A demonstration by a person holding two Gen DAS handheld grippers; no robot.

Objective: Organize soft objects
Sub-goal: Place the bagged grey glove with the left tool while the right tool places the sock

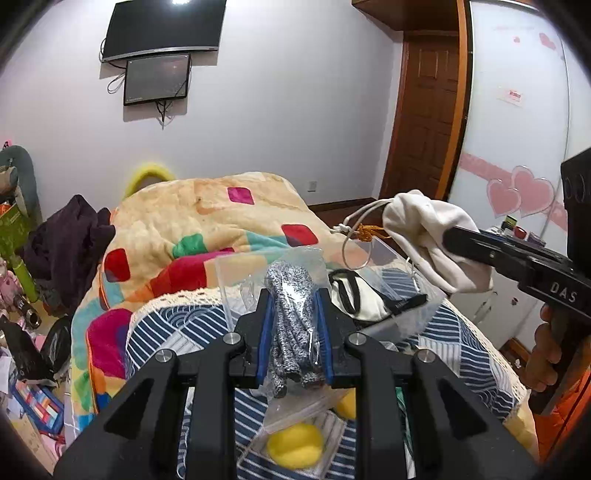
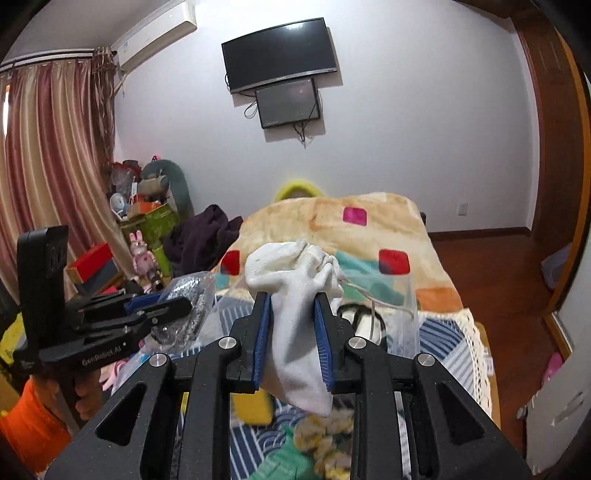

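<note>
Two claws, each pinching something soft. In the left wrist view, the left claw (image 1: 293, 332) has its blue pads pressed on a grey speckled glove in a clear bag (image 1: 291, 317); the glove runs lengthwise between the fingers, its cuff sticking out behind the pads and its fingers reaching past the tips. Below the claw lie a yellow sponge (image 1: 295, 445) in plastic wrap and the blue-and-white striped cloth (image 1: 192, 332) that covers the near part of the bed. Just past the tips sits a clear plastic box (image 1: 388, 273) with a black-and-cream item (image 1: 364, 301) inside.

In the right wrist view, the right claw (image 2: 293, 332) is clamped on a white drawstring pouch (image 2: 295, 295) — the pouch's body hangs below the pads and its gathered mouth bulges above them, the cord trailing right toward the clear box. From the left view the same pouch is held in the air above the box's right side.

Farther off lies a patchwork blanket (image 1: 207, 229) with a dark garment (image 1: 66, 243) heaped at its left edge, then the wall with a television (image 1: 164, 27) and a smaller screen (image 1: 157, 79) under it.
</note>
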